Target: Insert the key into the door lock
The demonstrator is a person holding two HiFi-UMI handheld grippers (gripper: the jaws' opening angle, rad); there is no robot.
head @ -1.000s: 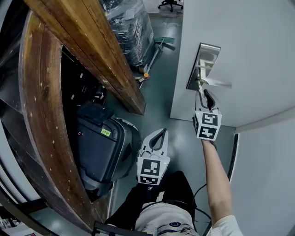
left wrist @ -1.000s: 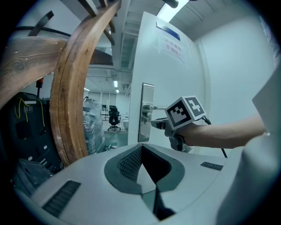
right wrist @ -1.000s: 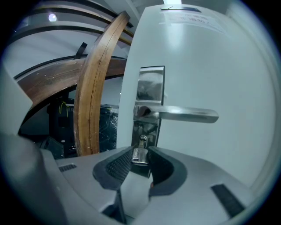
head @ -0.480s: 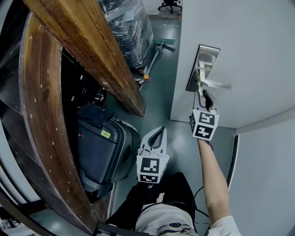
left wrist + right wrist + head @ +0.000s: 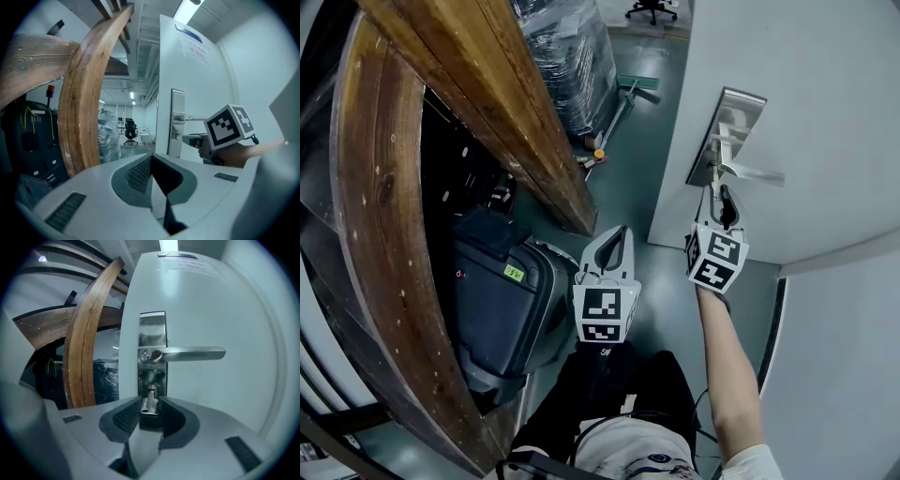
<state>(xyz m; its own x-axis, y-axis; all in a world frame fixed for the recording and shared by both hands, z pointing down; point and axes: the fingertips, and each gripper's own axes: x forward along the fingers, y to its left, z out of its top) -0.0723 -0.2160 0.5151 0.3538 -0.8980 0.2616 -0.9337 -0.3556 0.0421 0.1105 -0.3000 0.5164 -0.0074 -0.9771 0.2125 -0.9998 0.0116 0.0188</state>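
The white door [image 5: 825, 112] carries a steel lock plate [image 5: 152, 333] with a lever handle [image 5: 192, 353]; the keyhole [image 5: 151, 390] sits under the lever. My right gripper [image 5: 149, 403] is shut on a small silver key [image 5: 148, 405], whose tip points straight at the keyhole and reaches it. How deep it sits I cannot tell. In the head view the right gripper [image 5: 713, 194] stands just below the lock plate [image 5: 727, 131]. My left gripper [image 5: 617, 234] hangs to the left, away from the door, shut with nothing in it [image 5: 151, 158].
A curved wooden beam [image 5: 487, 103] runs along the left, close to the left gripper. Below it stands a dark grey machine [image 5: 502, 300]. Wrapped pallets [image 5: 572, 66] and a broom [image 5: 619, 103] lie farther along the green floor. The person's legs are under both grippers.
The left gripper has risen a little. The right gripper stays under the lock plate with the key, barely shifted. The head view has turned slightly.
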